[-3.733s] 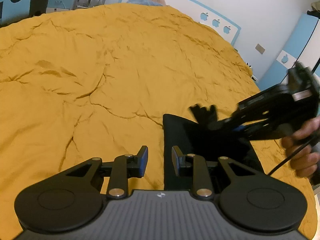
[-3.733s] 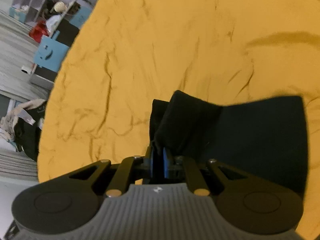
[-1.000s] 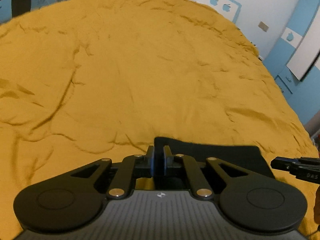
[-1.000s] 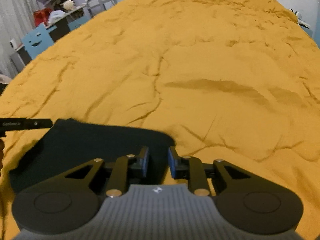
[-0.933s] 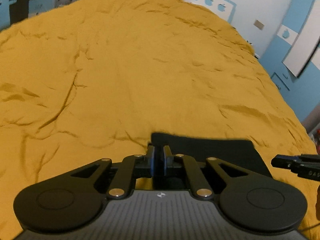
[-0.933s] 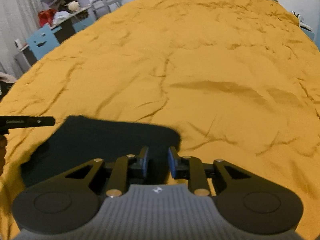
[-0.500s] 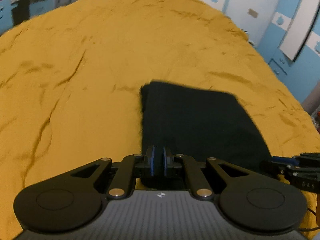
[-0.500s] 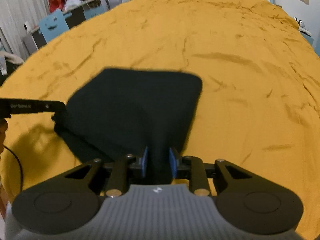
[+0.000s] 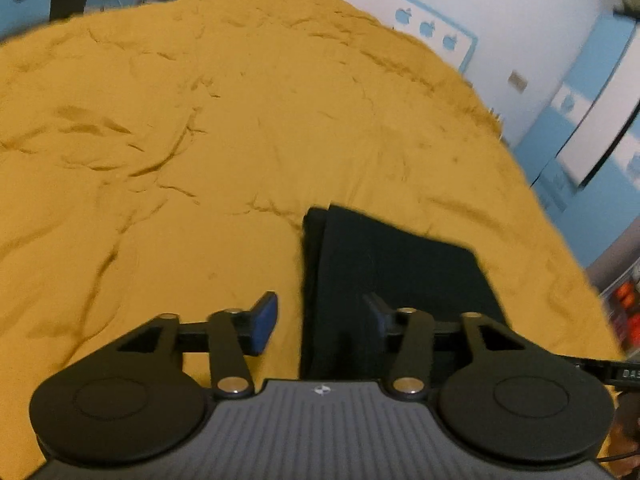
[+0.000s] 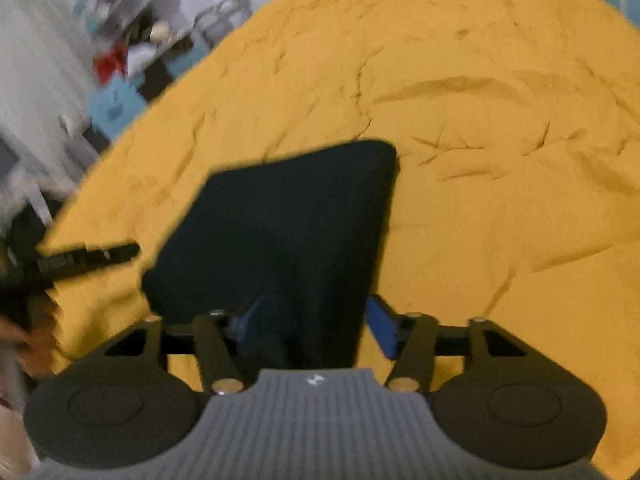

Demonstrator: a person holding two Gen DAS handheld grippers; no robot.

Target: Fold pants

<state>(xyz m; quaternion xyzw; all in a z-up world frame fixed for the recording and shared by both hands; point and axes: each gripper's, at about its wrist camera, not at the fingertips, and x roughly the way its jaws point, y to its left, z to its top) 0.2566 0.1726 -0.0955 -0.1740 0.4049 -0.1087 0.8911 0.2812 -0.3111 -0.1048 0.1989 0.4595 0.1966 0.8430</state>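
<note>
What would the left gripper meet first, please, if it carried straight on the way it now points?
Most likely the folded black pants: their left edge lies between the open fingers of the left gripper, with the yellow bedspread beyond. Depth is unclear.

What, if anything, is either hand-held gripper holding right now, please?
Nothing: the left gripper and right gripper are both open over the folded pants.

Folded black pants [image 9: 396, 272] lie flat on the mustard-yellow bedspread [image 9: 200, 140].
</note>
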